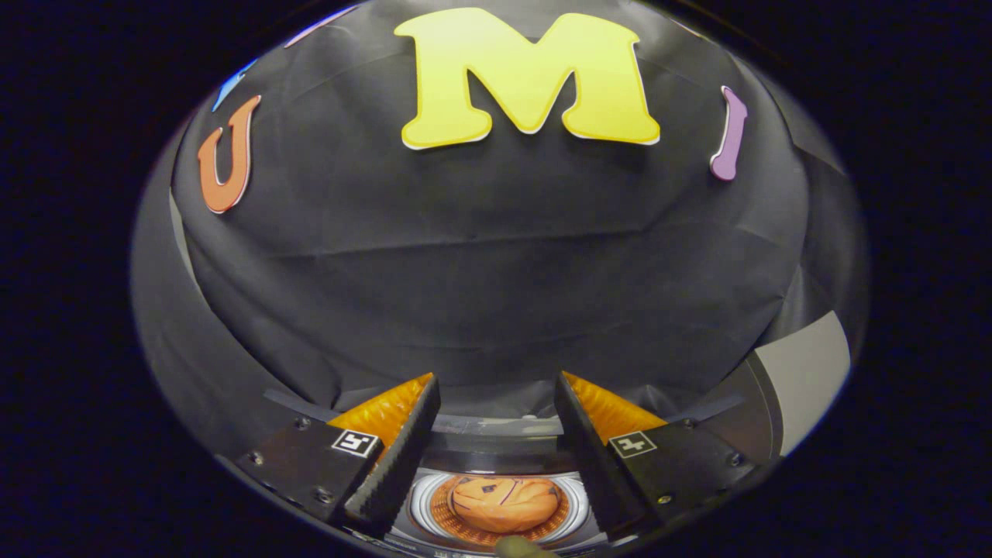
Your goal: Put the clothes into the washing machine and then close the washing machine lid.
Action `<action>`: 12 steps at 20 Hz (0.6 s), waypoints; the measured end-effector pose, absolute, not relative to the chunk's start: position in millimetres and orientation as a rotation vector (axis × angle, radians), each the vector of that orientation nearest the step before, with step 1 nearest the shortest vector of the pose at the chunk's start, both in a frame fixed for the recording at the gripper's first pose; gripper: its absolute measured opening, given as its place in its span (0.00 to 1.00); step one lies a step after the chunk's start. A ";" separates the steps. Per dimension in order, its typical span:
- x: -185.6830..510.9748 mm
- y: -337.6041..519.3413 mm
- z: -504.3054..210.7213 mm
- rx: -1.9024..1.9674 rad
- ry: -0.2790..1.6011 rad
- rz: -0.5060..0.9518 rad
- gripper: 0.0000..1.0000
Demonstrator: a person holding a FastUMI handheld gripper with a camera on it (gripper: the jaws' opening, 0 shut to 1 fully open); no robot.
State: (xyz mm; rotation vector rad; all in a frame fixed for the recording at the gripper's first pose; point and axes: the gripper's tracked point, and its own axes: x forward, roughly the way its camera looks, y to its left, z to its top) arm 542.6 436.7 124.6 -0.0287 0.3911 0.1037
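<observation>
Below, the gripper (pixel 496 403) is hovering with fingers spread, empty, over the washing machine drum (pixel 422 504) holding orange clothes (pixel 504 502); black cloth wall (pixel 496 271) is hanging beyond.

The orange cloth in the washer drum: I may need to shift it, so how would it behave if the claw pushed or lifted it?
The orange cloth looks soft and bunched with folds, so it would likely flop and drape. It probably weighs little. Pushed, it should crumple against the drum, not roll. The claw is open above it, holding nothing.
</observation>
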 end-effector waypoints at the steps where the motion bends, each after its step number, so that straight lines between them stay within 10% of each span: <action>1: 539.3 436.1 124.3 -0.029 0.390 0.103 0.94; 12: 491.9 433.9 99.5 -0.046 0.382 0.100 0.93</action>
